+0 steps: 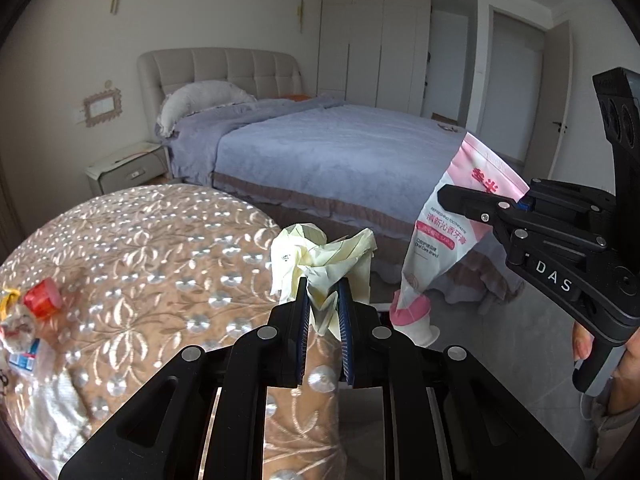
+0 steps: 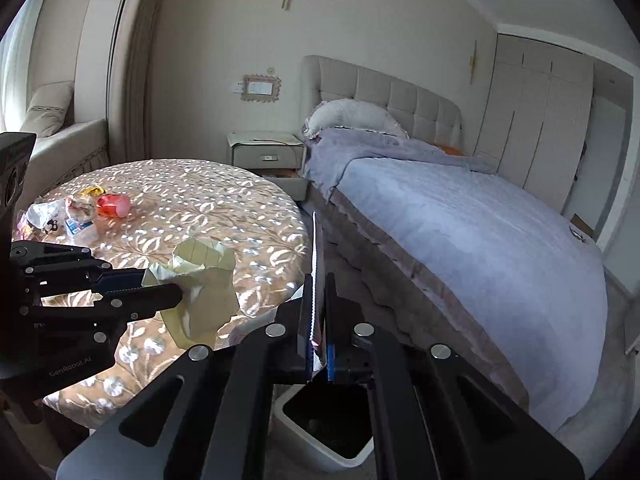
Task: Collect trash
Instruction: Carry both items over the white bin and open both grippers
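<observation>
My left gripper is shut on a crumpled pale yellow paper, held just past the round table's edge; it also shows in the right wrist view. My right gripper is shut on the flat end of a pink and white toothpaste tube, which hangs cap down and shows edge-on in the right wrist view. A white trash bin with a dark inside stands on the floor below the right gripper. More trash lies on the table: a red cup and wrappers.
The round table has a shiny floral cloth. A bed with a lilac cover stands to the right, a nightstand beside it. A sofa is at the far left, wardrobes at the back.
</observation>
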A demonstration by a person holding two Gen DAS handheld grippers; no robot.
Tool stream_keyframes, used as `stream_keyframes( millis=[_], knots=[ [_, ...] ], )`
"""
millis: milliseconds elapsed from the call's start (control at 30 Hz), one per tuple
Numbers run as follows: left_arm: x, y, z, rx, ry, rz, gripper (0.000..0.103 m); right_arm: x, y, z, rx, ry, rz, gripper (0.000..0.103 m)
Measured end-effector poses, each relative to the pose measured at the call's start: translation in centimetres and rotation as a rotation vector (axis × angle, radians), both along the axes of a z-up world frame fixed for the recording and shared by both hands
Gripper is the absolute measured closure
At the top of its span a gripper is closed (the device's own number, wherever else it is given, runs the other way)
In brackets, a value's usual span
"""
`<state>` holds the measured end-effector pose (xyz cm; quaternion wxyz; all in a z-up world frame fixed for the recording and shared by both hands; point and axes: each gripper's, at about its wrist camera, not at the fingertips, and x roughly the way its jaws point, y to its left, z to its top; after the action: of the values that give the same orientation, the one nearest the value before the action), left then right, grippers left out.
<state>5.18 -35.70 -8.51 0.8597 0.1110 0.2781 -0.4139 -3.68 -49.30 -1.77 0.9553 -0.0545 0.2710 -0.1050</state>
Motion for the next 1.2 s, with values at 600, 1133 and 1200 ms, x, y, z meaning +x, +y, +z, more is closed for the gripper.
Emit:
stream_keyframes(
  millis=[600,1133,1200],
  knots=[
    [1.5,-15.7,-11.9,0.207,0.164,-0.183,0.090,3.1,-12.4,-9.6,0.053,0.115,-0.177,0.097],
    [5.0,-21.1,-22.0,0.357,0.281,-0.204,0.087,8.8,-16.9,-20.4,0.165,0.305,-0.185,0.096],
    [5.4,-21.2,-23.1,0.365,0.291,-0.208,0.085,9.4,-17.1,-21.3,0.176,0.339,-0.191,0.096]
  ],
)
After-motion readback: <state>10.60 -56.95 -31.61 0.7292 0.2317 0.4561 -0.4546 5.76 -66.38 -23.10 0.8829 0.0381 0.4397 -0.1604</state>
